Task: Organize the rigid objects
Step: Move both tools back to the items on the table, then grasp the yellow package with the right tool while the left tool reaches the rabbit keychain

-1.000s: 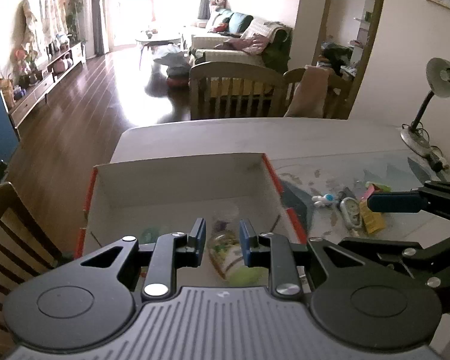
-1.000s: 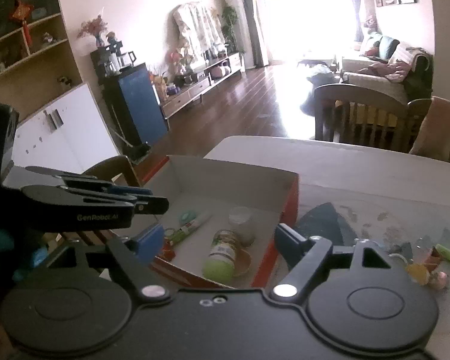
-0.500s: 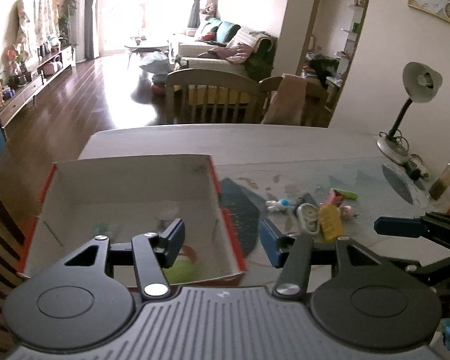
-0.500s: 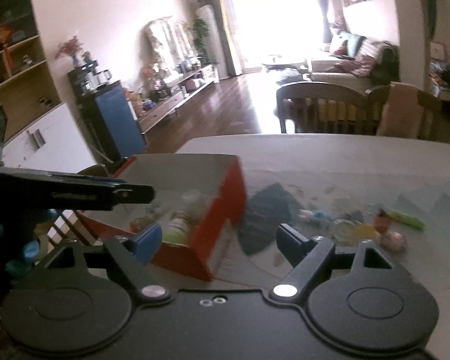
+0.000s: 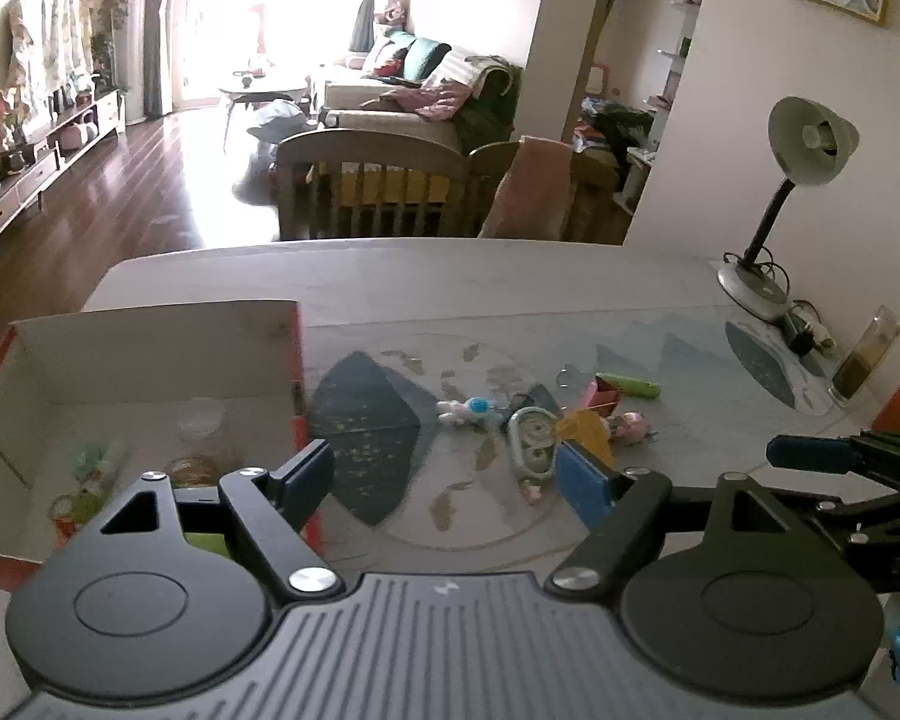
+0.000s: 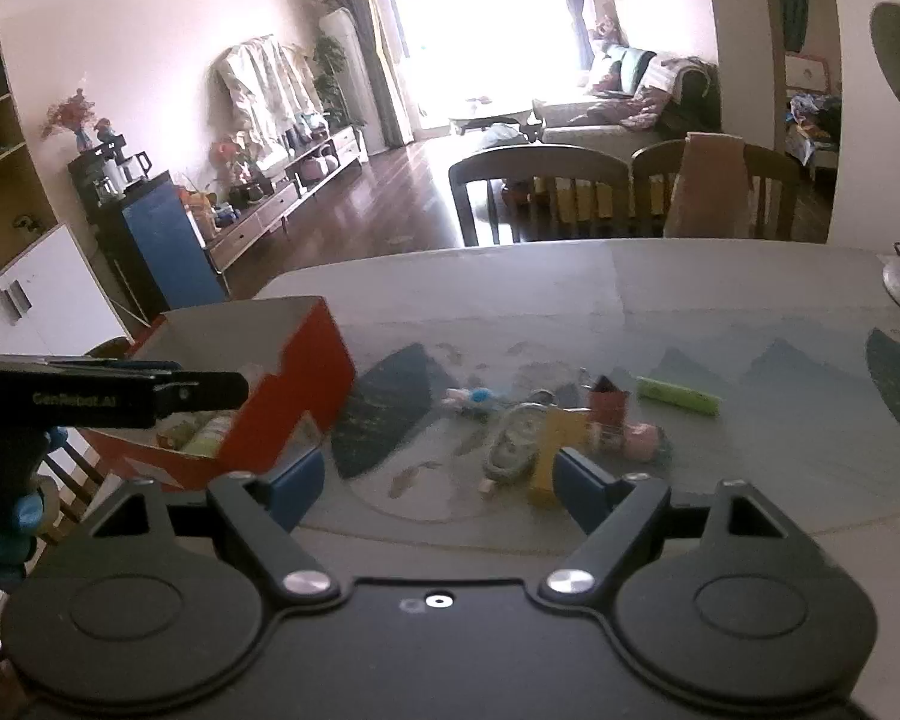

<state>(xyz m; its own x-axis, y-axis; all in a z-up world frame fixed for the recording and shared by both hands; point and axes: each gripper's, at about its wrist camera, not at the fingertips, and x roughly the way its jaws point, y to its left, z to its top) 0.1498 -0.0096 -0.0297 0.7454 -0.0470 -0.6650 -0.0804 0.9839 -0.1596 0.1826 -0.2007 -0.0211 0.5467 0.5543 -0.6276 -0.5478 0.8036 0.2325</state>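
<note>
- Left wrist: left hand-held gripper (image 5: 444,480), spread, nothing held, over the desk (image 5: 510,282). Cardboard box (image 5: 150,354) at left; oval clock (image 5: 532,439) just ahead, among small toys.
- Right wrist: right hand-held gripper (image 6: 438,483), spread, nothing held. Clock (image 6: 513,441) and yellow block (image 6: 555,450) just ahead; red-sided box (image 6: 306,372) left.

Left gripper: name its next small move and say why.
Probably ease the left gripper forward and down onto the small clock: its jaws are open and empty, the clock lies loose on the table just ahead, and the box already holds other items.
</note>
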